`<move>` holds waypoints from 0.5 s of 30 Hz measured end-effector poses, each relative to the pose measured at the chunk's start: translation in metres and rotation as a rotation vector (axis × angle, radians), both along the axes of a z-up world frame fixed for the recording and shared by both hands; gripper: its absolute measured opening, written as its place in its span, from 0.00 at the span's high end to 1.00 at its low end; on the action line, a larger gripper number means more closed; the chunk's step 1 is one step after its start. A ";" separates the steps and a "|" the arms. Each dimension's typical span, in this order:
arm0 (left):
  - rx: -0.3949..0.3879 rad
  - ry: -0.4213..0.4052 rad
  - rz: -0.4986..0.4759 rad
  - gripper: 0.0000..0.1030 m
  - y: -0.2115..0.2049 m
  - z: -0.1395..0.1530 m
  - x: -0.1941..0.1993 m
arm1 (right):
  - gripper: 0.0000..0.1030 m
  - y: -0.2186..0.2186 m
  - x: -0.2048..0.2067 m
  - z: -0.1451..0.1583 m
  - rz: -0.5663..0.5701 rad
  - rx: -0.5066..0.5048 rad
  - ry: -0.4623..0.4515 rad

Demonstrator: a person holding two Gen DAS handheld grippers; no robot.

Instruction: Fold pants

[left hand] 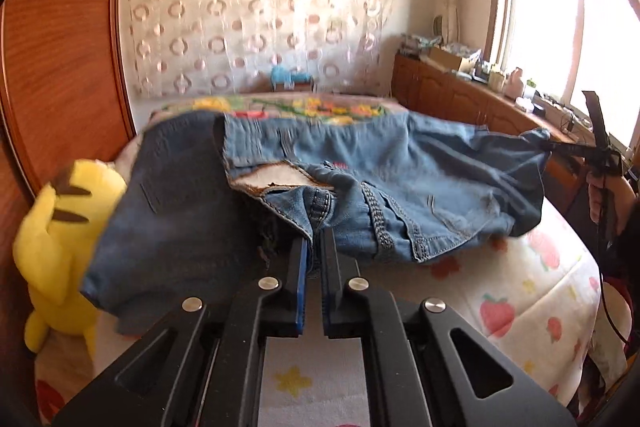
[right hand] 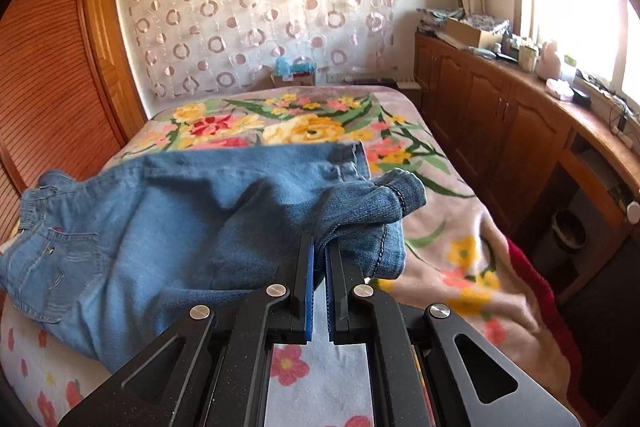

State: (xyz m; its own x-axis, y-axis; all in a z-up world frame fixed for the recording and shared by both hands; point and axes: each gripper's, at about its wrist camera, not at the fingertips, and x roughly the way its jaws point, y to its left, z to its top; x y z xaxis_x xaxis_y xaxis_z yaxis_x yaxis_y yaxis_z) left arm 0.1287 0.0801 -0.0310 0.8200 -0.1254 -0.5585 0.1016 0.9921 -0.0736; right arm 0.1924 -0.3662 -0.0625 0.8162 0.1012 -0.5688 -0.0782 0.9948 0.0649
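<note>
Blue denim pants [left hand: 400, 171] hang stretched sideways a little above the bed. My left gripper [left hand: 314, 239] is shut on the waistband by the fly, where the pale inside of the waist shows. My right gripper [right hand: 319, 247] is shut on the bunched hems of the legs [right hand: 384, 203]. From the right wrist view the pants [right hand: 168, 211] run off to the left, back pocket facing up. In the left wrist view the right gripper [left hand: 592, 151] shows at the far right, with a hand on its handle, and the denim reaches to it.
The bed carries a strawberry-print sheet [left hand: 520, 291] near me and a flowered blanket [right hand: 304, 123] farther off. A yellow plush toy [left hand: 60, 239] sits at the bed's left edge by the wooden wardrobe [right hand: 52, 75]. Wooden cabinets [right hand: 500, 115] with clutter run along the right under the window.
</note>
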 end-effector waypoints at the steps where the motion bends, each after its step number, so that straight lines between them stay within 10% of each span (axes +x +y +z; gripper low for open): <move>1: -0.001 -0.008 -0.002 0.94 0.002 0.007 -0.001 | 0.96 0.001 -0.003 0.004 0.003 -0.007 -0.011; 15: -0.031 -0.106 0.031 0.94 0.043 0.050 -0.055 | 0.96 -0.012 -0.111 0.018 0.109 0.005 -0.091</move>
State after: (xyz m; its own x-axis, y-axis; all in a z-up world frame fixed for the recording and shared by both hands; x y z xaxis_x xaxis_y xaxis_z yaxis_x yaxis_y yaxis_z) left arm 0.0732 0.1226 0.0190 0.8779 -0.1151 -0.4647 0.0798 0.9923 -0.0950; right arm 0.0814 -0.3787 -0.0446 0.8481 0.1952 -0.4926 -0.1919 0.9797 0.0578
